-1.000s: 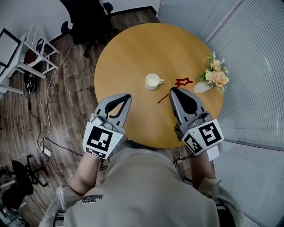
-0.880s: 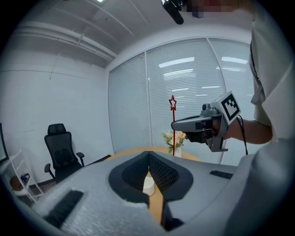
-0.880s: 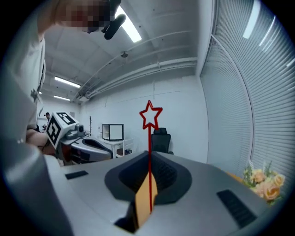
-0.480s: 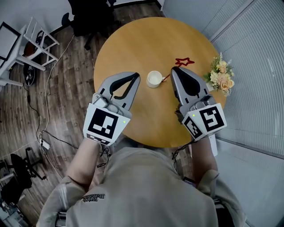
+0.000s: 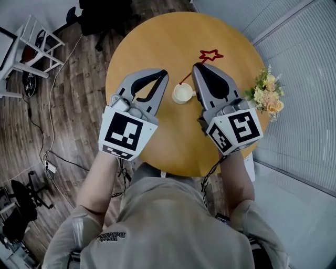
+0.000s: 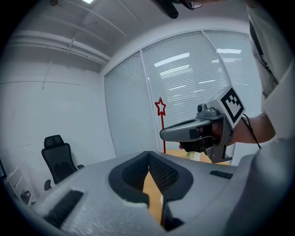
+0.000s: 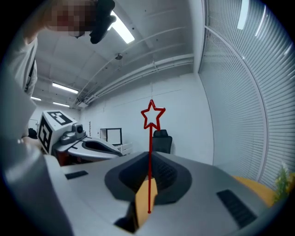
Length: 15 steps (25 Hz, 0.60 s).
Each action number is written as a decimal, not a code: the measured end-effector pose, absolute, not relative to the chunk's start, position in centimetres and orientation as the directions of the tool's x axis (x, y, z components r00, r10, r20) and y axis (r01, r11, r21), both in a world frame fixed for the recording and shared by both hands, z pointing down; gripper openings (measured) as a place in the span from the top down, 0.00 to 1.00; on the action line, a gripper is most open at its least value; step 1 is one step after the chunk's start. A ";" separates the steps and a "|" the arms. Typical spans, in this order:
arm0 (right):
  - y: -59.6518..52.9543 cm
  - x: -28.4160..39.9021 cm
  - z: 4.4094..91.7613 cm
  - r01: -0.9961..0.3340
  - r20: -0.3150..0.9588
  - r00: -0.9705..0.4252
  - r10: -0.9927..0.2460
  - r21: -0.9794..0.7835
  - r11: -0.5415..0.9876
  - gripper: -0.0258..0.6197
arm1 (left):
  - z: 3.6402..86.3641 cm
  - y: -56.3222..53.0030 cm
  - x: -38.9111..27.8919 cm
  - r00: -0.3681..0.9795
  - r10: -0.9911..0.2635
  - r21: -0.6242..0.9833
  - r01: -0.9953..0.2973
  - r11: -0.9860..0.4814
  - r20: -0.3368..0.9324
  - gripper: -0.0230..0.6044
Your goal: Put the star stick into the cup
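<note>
My right gripper (image 5: 196,66) is shut on the red star stick (image 5: 210,54), gripping its thin shaft partway down. The star (image 7: 152,114) stands upright beyond the jaws. The stick's lower end hangs just past the far rim of the white cup (image 5: 182,93), which sits on the round wooden table (image 5: 152,37) between my two grippers. My left gripper (image 5: 163,75) hovers left of the cup, shut and holding nothing. From the left gripper view, the right gripper (image 6: 198,131) and the star (image 6: 160,107) show ahead.
A vase of flowers (image 5: 268,92) stands at the table's right edge. A black office chair (image 5: 100,16) and a white rack (image 5: 31,47) stand on the wood floor beyond the table. Window blinds run along the right.
The right gripper lifted the star stick off the table and carried it left toward the cup. The left gripper rose and moved forward beside the cup.
</note>
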State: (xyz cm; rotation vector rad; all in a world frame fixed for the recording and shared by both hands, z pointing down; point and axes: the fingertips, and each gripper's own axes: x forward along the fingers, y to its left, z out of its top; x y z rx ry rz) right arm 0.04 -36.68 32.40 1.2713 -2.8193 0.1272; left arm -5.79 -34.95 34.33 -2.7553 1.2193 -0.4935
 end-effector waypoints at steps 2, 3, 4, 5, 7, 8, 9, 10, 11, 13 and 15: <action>-37.1 -0.2 34.4 -0.752 0.118 -0.659 -0.743 -0.064 0.656 0.91 | 35.4 -35.2 -5.6 0.632 -0.724 -0.196 -0.701 -0.686 0.276 0.93; -37.2 -0.2 35.4 -0.753 0.137 -0.658 -0.741 -0.077 0.654 0.91 | 36.0 -35.2 -5.6 0.635 -0.719 -0.187 -0.699 -0.691 0.284 0.93; -37.4 -0.2 36.4 -0.754 0.153 -0.656 -0.739 -0.087 0.651 0.91 | 36.6 -35.3 -5.6 0.636 -0.715 -0.177 -0.698 -0.694 0.291 0.93; -37.6 -0.1 37.5 -0.758 0.170 -0.651 -0.740 -0.092 0.646 0.91 | 37.5 -35.4 -5.6 0.636 -0.711 -0.168 -0.699 -0.696 0.301 0.93; -38.2 0.1 39.9 -0.766 0.206 -0.640 -0.740 -0.097 0.635 0.91 | 39.5 -36.0 -5.8 0.631 -0.703 -0.149 -0.701 -0.698 0.327 0.93; -38.5 0.3 41.2 -0.770 0.225 -0.635 -0.739 -0.103 0.630 0.91 | 40.6 -36.2 -5.8 0.629 -0.699 -0.138 -0.702 -0.699 0.342 0.93; -38.8 0.6 42.6 -0.772 0.245 -0.631 -0.736 -0.108 0.626 0.91 | 41.8 -36.5 -5.8 0.626 -0.693 -0.126 -0.703 -0.700 0.357 0.93; -39.1 0.8 44.0 -0.773 0.265 -0.628 -0.731 -0.111 0.624 0.91 | 43.0 -36.7 -5.7 0.624 -0.687 -0.115 -0.704 -0.701 0.372 0.93; -39.3 1.1 45.4 -0.773 0.285 -0.627 -0.725 -0.116 0.623 0.91 | 44.2 -36.8 -5.6 0.621 -0.681 -0.104 -0.704 -0.702 0.389 0.93; -39.8 1.5 48.0 -0.775 0.322 -0.625 -0.711 -0.143 0.616 0.91 | 46.8 -37.0 -5.5 0.614 -0.663 -0.087 -0.703 -0.706 0.429 0.93; -40.0 1.7 50.2 -0.780 0.355 -0.619 -0.701 -0.174 0.601 0.91 | 49.2 -36.8 -5.5 0.607 -0.642 -0.068 -0.699 -0.712 0.468 0.93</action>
